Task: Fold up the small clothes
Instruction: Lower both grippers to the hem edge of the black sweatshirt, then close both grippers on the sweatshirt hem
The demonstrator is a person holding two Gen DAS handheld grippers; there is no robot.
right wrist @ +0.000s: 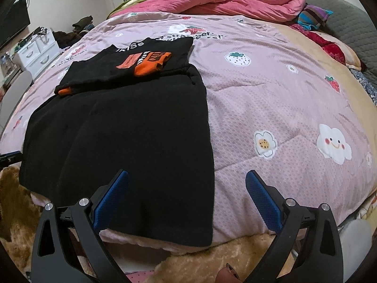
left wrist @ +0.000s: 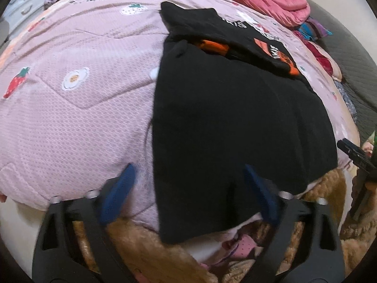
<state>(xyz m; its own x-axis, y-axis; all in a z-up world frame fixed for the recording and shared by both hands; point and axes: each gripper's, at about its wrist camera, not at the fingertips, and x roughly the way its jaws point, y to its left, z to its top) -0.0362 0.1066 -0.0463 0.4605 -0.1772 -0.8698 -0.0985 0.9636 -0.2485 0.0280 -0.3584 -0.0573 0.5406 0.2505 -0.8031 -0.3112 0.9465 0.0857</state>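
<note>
A black top (left wrist: 235,118) (right wrist: 129,129) lies flat on the pink strawberry-print quilt (left wrist: 82,118) (right wrist: 271,99), its hem at the bed's near edge. Sleeves with orange cuffs (left wrist: 214,46) (right wrist: 150,63) are folded across its far part. My left gripper (left wrist: 188,166) is open and tilted down over the hem's left corner; the cloth lies between the blue pads (left wrist: 117,193) without being pinched. My right gripper (right wrist: 187,172) is open over the hem's right corner, with the garment's right edge between its fingers. A black piece of the right gripper shows at the left wrist view's right edge.
A rolled pink duvet (right wrist: 247,2) lies across the far side of the bed. Striped and red clothes (right wrist: 315,21) are heaped at the far right. A brown fluffy blanket (right wrist: 223,254) hangs below the near edge. White drawers (right wrist: 38,52) stand on the left.
</note>
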